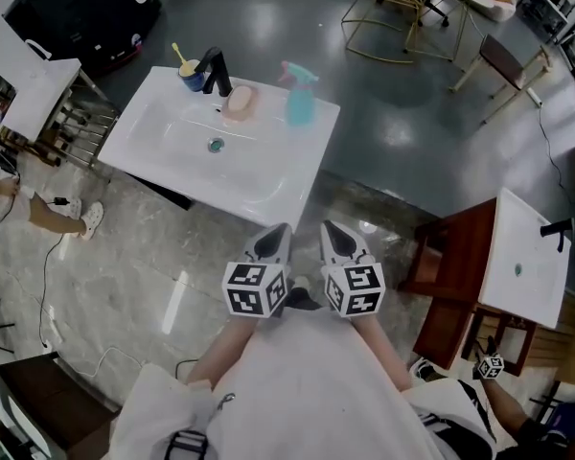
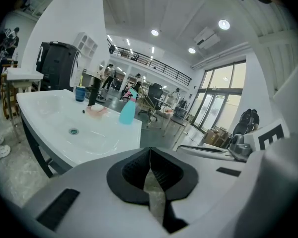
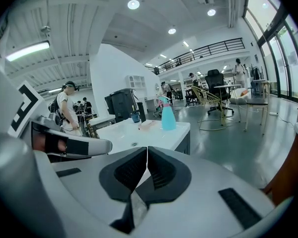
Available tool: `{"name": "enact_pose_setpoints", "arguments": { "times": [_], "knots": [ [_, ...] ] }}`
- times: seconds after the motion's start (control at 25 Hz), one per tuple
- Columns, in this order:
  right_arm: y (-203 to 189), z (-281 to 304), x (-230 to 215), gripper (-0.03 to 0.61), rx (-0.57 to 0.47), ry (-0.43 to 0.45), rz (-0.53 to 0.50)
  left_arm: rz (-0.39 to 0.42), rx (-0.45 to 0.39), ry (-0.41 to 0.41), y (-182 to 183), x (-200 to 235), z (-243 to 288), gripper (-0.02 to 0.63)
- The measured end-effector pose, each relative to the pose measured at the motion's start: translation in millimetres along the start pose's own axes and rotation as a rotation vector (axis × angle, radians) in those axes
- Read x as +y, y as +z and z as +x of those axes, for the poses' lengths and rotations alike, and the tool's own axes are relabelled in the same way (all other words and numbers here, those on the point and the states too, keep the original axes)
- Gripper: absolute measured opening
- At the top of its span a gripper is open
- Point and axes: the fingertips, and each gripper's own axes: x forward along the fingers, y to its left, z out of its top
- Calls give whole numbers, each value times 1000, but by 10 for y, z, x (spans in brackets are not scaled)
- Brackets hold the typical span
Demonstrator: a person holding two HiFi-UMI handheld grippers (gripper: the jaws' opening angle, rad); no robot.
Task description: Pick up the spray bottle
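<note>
Spray bottle (image 1: 298, 94), pale blue with a pink trigger head, stands upright at the far right corner of the white sink (image 1: 268, 185), well apart from both grippers. The left gripper (image 1: 275, 234) and right gripper (image 1: 335, 230) are held side by side close to the person's body, just short of the sink's near corner. Both point toward the sink and tilt slightly downward, each with its jaws pressed together on nothing. The sink's bowl and drain (image 1: 216, 145) lie between them and the bottle. Left of the bottle sit a pink soap (image 1: 240, 102), a black faucet (image 1: 216, 70) and a blue cup (image 1: 190, 77).
</note>
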Motion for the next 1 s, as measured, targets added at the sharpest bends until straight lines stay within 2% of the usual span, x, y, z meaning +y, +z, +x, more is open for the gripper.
{"name": "enact_pose_setpoints", "arguments": {
  "times": [0.44,0.76,1.0],
  "knots": [
    [24,109,-282,28,-1,32,26,2,7,20,26,-123,247,26],
    [59,207,-283,28,2,60,28,-3,-1,31,64,-105,314,26],
    [152,258,-263,28,-20,47,15,6,-21,39,161,-68,317,26]
  ]
}}
